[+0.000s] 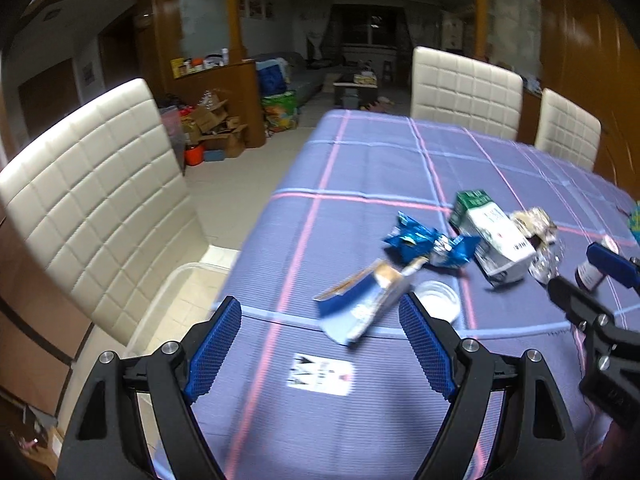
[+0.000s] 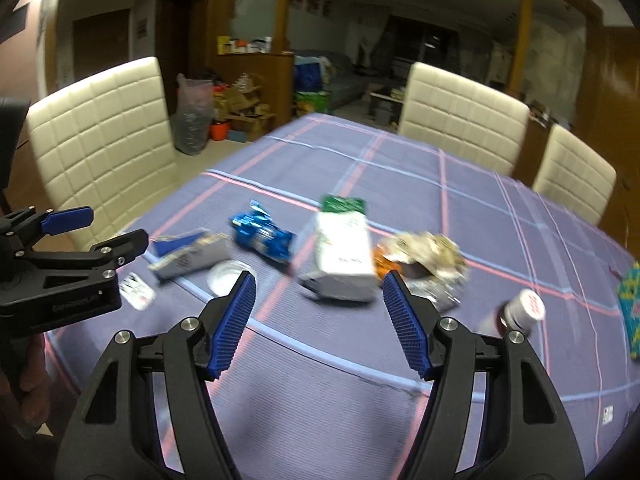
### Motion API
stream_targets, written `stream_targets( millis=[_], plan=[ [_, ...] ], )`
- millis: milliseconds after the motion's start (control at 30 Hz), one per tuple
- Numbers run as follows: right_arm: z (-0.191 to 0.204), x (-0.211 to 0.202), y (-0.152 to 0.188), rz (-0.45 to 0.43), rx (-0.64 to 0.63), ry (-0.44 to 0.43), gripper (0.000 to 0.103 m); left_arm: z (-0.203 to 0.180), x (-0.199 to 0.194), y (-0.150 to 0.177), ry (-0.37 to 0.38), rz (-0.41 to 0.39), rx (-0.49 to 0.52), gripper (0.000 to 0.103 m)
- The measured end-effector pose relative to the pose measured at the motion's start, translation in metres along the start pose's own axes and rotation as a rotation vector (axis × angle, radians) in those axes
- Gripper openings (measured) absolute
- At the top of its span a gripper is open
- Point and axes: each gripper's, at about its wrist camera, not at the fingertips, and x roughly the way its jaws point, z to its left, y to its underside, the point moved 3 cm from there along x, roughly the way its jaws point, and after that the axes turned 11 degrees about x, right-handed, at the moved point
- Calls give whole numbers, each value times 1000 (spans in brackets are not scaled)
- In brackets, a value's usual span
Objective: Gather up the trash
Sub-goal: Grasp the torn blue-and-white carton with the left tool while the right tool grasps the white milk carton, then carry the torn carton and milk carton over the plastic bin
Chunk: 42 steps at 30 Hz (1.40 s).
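Note:
Trash lies on the blue plaid tablecloth (image 1: pixel 360 168). A flattened blue-and-white box (image 1: pixel 362 300) lies just ahead of my open, empty left gripper (image 1: pixel 320 320). Beyond it are a crumpled blue wrapper (image 1: pixel 428 240), a green-topped white milk carton (image 1: pixel 492 240) and crumpled foil and paper (image 1: pixel 536 224). My right gripper (image 2: pixel 318 292) is open and empty, close in front of the milk carton (image 2: pixel 344 248). The blue wrapper (image 2: pixel 262 234), the box (image 2: pixel 188 258), the crumpled foil (image 2: pixel 424 256) and a small bottle with a white cap (image 2: pixel 520 310) also show there.
A clear round lid (image 1: pixel 438 300) and a white card (image 1: pixel 320 374) lie on the cloth. White padded chairs (image 1: pixel 96 200) (image 1: pixel 466 92) stand around the table. A clear plastic bin (image 1: pixel 176 300) sits on the floor at the table's left edge. A colourful item (image 2: pixel 630 304) lies far right.

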Motion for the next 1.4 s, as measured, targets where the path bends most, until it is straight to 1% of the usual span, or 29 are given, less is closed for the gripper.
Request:
stream_targets(
  millis=[100,233,567,667,867,933,1000,1033,1067,1100,1133,1200,1267,1300,1400],
  plan=[
    [-20,6,2,22,39,1,67,-8,7,0,5,18,13,79],
    [-27,18,2,45,50,-13,67,-9,18,-2,3,45,2,79],
    [-11,52,-8,86,33,-43,68,-5,42,0,-19,97,9,79],
    [-9,61,-13,94,36,-41,72,-7,49,2,-16,108,23,79],
    [-5,74,-15,104,30,-19,74,-12,58,4,11,116,48,79],
    [-4,79,-15,111,27,-6,74,-12,58,4,20,108,48,76],
    [-5,83,-14,117,27,2,74,-13,59,4,30,108,47,64],
    [-5,84,-14,120,27,4,73,-13,61,4,39,117,47,60],
    [-4,86,-12,129,26,4,71,-13,63,4,47,127,46,51],
    [-4,88,-11,133,25,7,69,-13,64,4,56,130,41,48],
    [-4,90,-10,134,20,14,62,-13,64,4,55,125,40,47],
    [-3,90,-10,126,14,16,60,-13,64,3,61,117,45,38],
    [-3,86,-12,99,12,20,47,-15,61,3,60,101,54,35],
    [-3,83,-13,90,11,20,47,-16,59,3,55,93,58,35],
    [-4,81,-12,103,22,2,47,-16,53,2,41,67,59,33]
  ],
)
